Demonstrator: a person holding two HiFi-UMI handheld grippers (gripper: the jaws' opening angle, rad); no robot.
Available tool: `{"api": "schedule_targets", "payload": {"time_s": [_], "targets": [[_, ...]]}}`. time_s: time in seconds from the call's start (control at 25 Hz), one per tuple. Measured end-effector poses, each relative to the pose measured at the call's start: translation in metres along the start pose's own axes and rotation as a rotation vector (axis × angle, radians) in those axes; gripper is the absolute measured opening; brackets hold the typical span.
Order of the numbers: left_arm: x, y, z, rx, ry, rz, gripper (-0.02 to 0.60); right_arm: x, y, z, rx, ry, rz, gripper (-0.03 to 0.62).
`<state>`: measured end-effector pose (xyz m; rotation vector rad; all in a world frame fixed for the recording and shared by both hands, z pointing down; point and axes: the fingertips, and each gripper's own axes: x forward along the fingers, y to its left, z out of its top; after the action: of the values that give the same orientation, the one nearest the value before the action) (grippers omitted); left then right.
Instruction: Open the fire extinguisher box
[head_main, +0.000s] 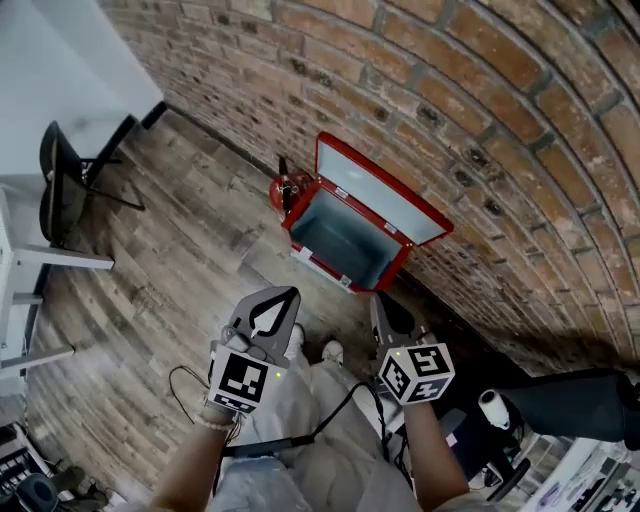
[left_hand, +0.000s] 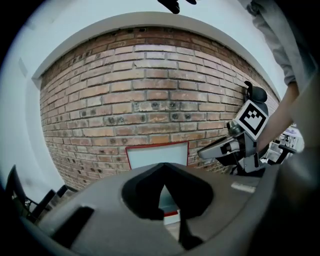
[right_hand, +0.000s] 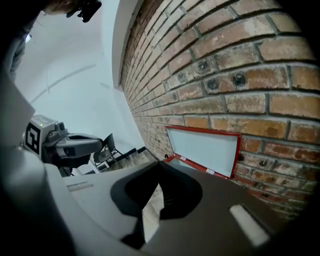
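**Both grippers shut and empty, box open at the wall**

Left gripper (head_main: 281, 299) and right gripper (head_main: 388, 308) are held side by side over the person's legs, near edge of the head view, both pointing toward the far brick wall (head_main: 470, 110). In the left gripper view the left gripper's (left_hand: 162, 168) jaws meet at the tips with nothing between them. Same in the right gripper view: the right gripper's (right_hand: 158, 169) jaws are together and nothing is held. Neither touches the box.

Fire extinguisher box (head_main: 340, 245) is red and sits on the wood floor (head_main: 180, 270) against the foot of the brick wall, beyond the grippers and well apart from them. Its lid (head_main: 378, 196) is up and leans back on the bricks, pale inner face showing. The inside is pale grey-blue, and no contents can be made out. A red cylinder with a black top (head_main: 283, 190), likely an extinguisher, stands just left of the box, touching or almost touching it.

A black chair (head_main: 58, 180) is far left by the white wall. White shoes (head_main: 331, 352) are on the floor between the grippers. A black cable (head_main: 190, 385) lies near the left gripper.
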<state>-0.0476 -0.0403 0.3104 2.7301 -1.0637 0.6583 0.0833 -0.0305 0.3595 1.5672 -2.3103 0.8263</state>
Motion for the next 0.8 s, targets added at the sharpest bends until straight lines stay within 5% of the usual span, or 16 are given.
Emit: {"api": "schedule_targets", "payload": {"time_s": [0.8], "targets": [[-0.075, -0.006, 0.136, 0.094, -0.188, 0.037, -0.002, -0.095, 0.062, 0.138, -0.245, -0.251, 0.019, 0.010]]}}
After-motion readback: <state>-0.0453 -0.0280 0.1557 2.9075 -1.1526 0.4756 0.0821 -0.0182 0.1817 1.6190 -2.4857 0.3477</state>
